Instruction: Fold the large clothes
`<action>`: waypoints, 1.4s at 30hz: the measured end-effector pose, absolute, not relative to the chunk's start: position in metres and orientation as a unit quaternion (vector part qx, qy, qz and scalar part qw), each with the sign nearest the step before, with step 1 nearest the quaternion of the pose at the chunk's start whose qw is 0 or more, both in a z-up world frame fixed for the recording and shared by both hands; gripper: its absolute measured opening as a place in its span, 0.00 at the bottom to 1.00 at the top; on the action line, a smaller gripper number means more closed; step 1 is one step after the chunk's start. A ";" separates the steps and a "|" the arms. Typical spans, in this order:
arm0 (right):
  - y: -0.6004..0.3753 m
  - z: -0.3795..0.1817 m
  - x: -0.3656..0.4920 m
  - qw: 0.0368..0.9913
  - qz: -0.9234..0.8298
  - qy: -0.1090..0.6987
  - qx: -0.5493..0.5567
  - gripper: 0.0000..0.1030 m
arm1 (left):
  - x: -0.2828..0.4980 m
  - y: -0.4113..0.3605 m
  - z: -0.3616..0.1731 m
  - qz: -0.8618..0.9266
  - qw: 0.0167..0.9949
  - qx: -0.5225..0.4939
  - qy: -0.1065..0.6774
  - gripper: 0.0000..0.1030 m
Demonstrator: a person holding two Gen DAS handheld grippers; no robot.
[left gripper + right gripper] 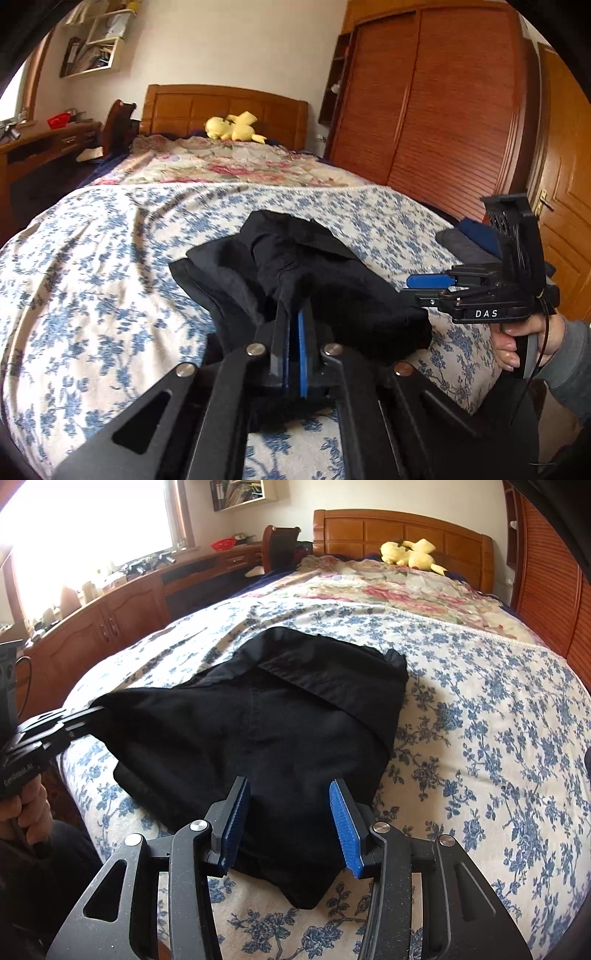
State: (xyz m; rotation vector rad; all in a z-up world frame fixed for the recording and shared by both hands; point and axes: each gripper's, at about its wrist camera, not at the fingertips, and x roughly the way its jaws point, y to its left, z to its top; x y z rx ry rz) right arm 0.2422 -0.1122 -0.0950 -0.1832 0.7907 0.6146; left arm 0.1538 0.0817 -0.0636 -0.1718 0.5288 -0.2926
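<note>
A black garment (280,716) lies partly folded on the blue-flowered bed sheet (498,738). My left gripper (295,310) is shut on a corner of the garment (295,266) and lifts that edge off the bed; it also shows at the left of the right wrist view (92,712). My right gripper (288,794) is open, its blue pads to either side above the garment's near edge, holding nothing. It also shows in the left wrist view (413,286), at the garment's right side.
A floral quilt (388,583) and a yellow plush toy (410,554) lie near the wooden headboard (388,528). A wooden desk and cabinets (110,605) run along the left. A wardrobe (424,103) and a door (565,177) stand to the right.
</note>
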 end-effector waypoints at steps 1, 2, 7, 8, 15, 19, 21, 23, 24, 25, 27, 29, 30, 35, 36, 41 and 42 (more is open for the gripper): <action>-0.109 -0.092 0.241 0.873 0.300 0.374 -0.088 0.43 | 0.151 0.089 -0.060 -0.136 0.953 -0.087 0.255 0.01; -0.106 -0.089 0.239 0.872 0.310 0.368 -0.090 0.41 | 0.147 0.095 -0.059 -0.127 0.955 -0.088 0.254 0.01; -0.081 -0.085 0.235 0.862 0.347 0.356 -0.101 0.37 | 0.132 0.113 -0.079 -0.088 0.952 -0.089 0.281 0.01; -0.076 -0.087 0.235 0.859 0.352 0.356 -0.105 0.36 | 0.131 0.113 -0.084 -0.087 0.949 -0.092 0.288 0.01; -0.061 -0.134 0.245 0.817 0.372 0.418 -0.141 0.37 | 0.130 0.102 -0.109 -0.063 0.939 -0.083 0.326 0.02; -0.068 -0.139 0.247 0.810 0.394 0.413 -0.133 0.37 | 0.127 0.098 -0.118 -0.046 0.936 -0.081 0.340 0.02; -0.069 -0.135 0.248 0.811 0.400 0.405 -0.137 0.36 | 0.126 0.097 -0.116 -0.049 0.936 -0.083 0.339 0.02; -0.072 -0.126 0.253 0.820 0.396 0.387 -0.145 0.36 | 0.124 0.096 -0.113 -0.045 0.936 -0.075 0.342 0.04; -0.073 -0.123 0.257 0.825 0.393 0.379 -0.146 0.36 | 0.124 0.096 -0.111 -0.041 0.935 -0.071 0.344 0.06; -0.076 -0.120 0.264 0.832 0.388 0.369 -0.146 0.37 | 0.123 0.096 -0.109 -0.036 0.935 -0.068 0.346 0.07; -0.080 -0.118 0.281 0.839 0.380 0.363 -0.141 0.37 | 0.120 0.095 -0.107 -0.027 0.933 -0.063 0.352 0.14; -0.082 -0.120 0.297 0.844 0.372 0.363 -0.133 0.37 | 0.117 0.094 -0.106 -0.018 0.931 -0.055 0.360 0.18; -0.084 -0.121 0.307 0.848 0.366 0.361 -0.129 0.37 | 0.115 0.094 -0.107 -0.013 0.930 -0.052 0.363 0.20; -0.087 -0.132 0.331 0.860 0.349 0.356 -0.114 0.37 | 0.115 0.094 -0.116 -0.004 0.922 -0.049 0.384 0.26; -0.089 -0.133 0.333 0.862 0.349 0.352 -0.108 0.37 | 0.117 0.093 -0.118 -0.005 0.920 -0.049 0.389 0.27; -0.096 -0.145 0.344 0.859 0.354 0.358 -0.095 0.44 | 0.129 0.084 -0.129 -0.011 0.910 -0.039 0.413 0.29; -0.098 -0.145 0.343 0.859 0.355 0.356 -0.096 0.47 | 0.132 0.082 -0.130 -0.011 0.910 -0.038 0.414 0.30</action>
